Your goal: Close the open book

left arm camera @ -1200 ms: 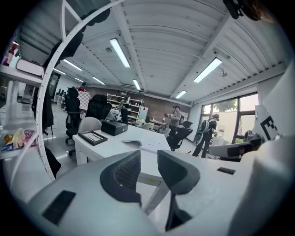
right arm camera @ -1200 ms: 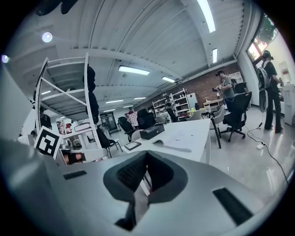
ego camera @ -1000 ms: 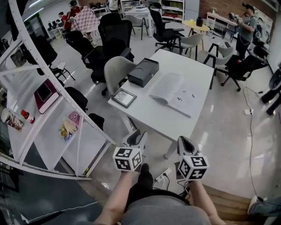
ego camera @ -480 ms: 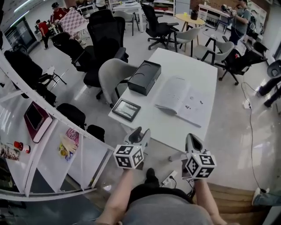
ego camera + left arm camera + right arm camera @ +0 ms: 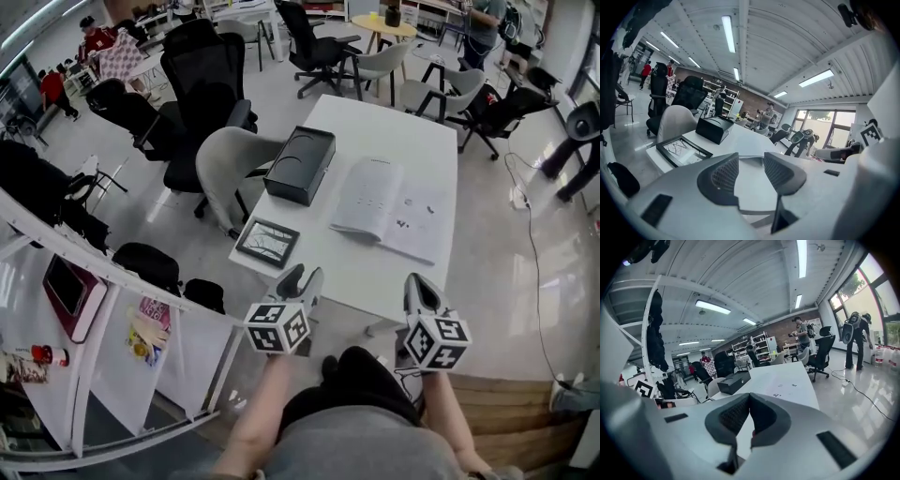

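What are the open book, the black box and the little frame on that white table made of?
Open book: paper, matte white pages with faint print.
Black box: matte, crisp edges, perhaps card or plastic; unclear.
Frame: dark rim, wood or plastic, over a pale sheet, maybe behind glass.
Table: smooth white top, likely laminate.

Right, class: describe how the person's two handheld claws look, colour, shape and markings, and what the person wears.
The left claw and right claw are light grey plastic, each with two curved tapering jaws lined with dark meshed pads. Each carries a white cube printed with black square markers. No cables show. The person wears a grey top, with forearms unsleeved.
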`<action>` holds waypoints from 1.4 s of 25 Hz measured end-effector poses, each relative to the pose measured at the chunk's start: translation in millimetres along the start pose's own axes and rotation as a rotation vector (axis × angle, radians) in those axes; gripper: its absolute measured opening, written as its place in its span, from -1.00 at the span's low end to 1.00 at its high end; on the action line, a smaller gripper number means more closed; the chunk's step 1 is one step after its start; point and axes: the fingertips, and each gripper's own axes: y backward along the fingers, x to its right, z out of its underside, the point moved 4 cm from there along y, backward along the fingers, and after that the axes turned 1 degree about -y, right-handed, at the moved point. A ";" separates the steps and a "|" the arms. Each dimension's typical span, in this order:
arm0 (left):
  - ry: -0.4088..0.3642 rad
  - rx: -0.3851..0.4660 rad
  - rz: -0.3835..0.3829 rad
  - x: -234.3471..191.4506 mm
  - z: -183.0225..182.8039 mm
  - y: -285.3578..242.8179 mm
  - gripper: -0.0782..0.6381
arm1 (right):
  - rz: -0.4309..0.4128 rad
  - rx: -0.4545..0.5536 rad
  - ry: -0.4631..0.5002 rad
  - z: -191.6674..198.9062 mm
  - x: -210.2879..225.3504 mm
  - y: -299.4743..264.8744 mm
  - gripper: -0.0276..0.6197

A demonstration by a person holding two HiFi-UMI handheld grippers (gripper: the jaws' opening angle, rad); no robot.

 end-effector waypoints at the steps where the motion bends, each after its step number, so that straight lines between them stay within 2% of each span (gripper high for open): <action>1: 0.005 -0.001 0.006 -0.3 -0.5 -1.9 -0.34 | 0.008 0.002 -0.002 -0.8 0.8 -0.1 -0.90; 6: 0.035 0.000 0.032 -1.4 -2.9 -14.0 -0.34 | 0.050 0.009 -0.014 -2.8 8.4 1.7 -0.90; 22: 0.023 -0.081 0.154 23.6 -2.5 -73.4 -0.34 | 0.155 0.023 -0.096 -0.8 46.3 1.2 -0.90; 35: 0.072 -0.176 0.183 37.3 5.9 -131.5 -0.34 | 0.210 0.031 -0.145 -16.2 90.6 -15.6 -0.90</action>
